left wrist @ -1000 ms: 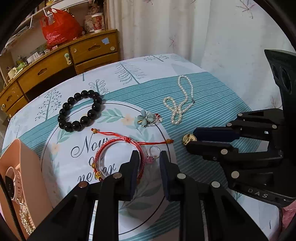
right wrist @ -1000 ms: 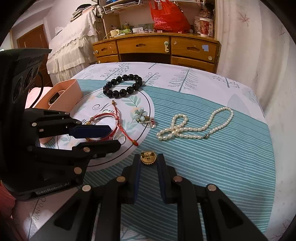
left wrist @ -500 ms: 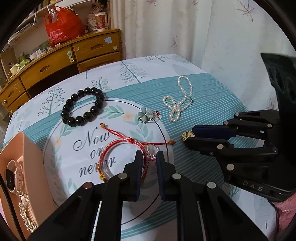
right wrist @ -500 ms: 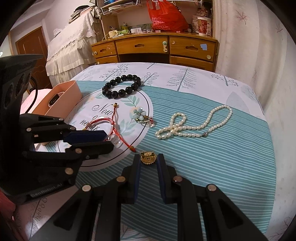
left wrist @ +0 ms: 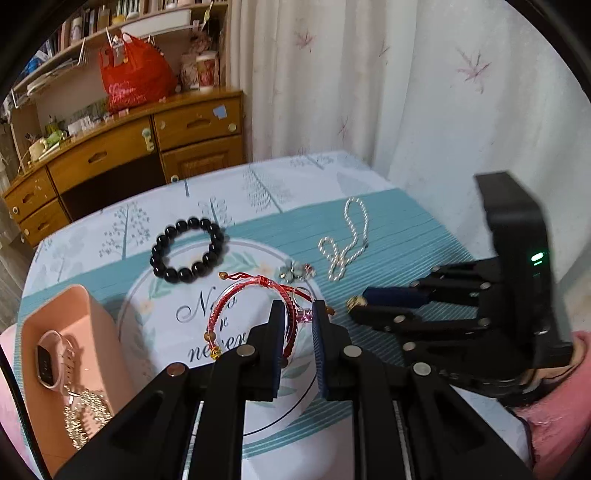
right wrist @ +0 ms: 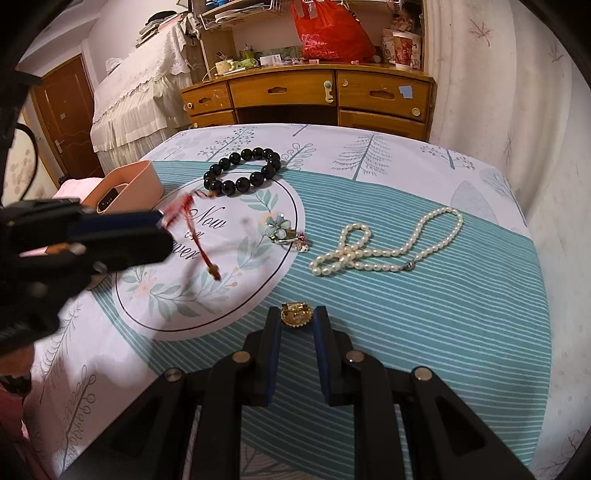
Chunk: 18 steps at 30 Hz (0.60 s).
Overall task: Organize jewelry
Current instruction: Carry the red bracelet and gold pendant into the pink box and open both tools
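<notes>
My left gripper (left wrist: 298, 314) is shut on a red cord bracelet (left wrist: 251, 314) and holds it lifted above the cloth; from the right wrist view the bracelet (right wrist: 192, 225) hangs blurred from that gripper. My right gripper (right wrist: 297, 319) is shut on a gold brooch (right wrist: 296, 313) low over the teal stripes. A pink tray (left wrist: 74, 332) at the left holds a pink watch (left wrist: 50, 360) and a sparkly chain (left wrist: 86, 413). A black bead bracelet (right wrist: 242, 175), a flower brooch (right wrist: 282, 230) and a pearl necklace (right wrist: 388, 245) lie on the cloth.
The table carries a printed cloth with a round emblem (right wrist: 207, 266). A wooden dresser (right wrist: 306, 96) with a red bag (right wrist: 328, 33) stands behind it. A curtain (left wrist: 332, 74) hangs at the right, a covered bed (right wrist: 140, 96) at the far left.
My left gripper closed on the red cord bracelet and raised it off the cloth, drawing back toward the pink tray. My right gripper stayed shut on the gold brooch.
</notes>
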Motion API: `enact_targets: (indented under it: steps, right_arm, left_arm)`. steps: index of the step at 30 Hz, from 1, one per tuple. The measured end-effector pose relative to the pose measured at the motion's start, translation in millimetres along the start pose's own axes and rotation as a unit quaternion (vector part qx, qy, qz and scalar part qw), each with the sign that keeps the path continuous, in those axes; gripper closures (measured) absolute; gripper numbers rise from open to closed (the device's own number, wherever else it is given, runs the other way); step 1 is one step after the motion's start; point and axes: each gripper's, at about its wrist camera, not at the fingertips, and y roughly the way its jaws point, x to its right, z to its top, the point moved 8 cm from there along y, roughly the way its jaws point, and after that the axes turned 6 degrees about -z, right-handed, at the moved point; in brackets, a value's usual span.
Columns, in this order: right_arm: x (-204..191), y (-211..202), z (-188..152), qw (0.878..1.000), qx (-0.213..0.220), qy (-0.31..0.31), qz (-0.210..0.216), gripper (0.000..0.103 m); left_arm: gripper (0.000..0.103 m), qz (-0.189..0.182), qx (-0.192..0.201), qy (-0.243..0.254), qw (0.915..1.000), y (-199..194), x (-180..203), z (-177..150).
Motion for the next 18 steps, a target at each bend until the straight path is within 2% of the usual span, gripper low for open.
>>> enact_targets:
  steps: [3, 7, 18]
  right_arm:
    - [-1, 0, -1, 1.0, -0.002, 0.004, 0.007, 0.085]
    - [-9, -4, 0, 0.999, -0.001, 0.012, 0.038, 0.085]
    - [-75, -53, 37, 0.987, 0.056, -0.001, 0.149, 0.085]
  left_arm:
    - [0.091, -0.017, 0.015, -0.004, 0.9997, -16, 4, 6]
    - [0.091, -0.025, 0.034, -0.008, 0.9991, -38, 4, 13]
    - [0.091, 0.018, 0.095, -0.027, 0.995, -113, -30, 20]
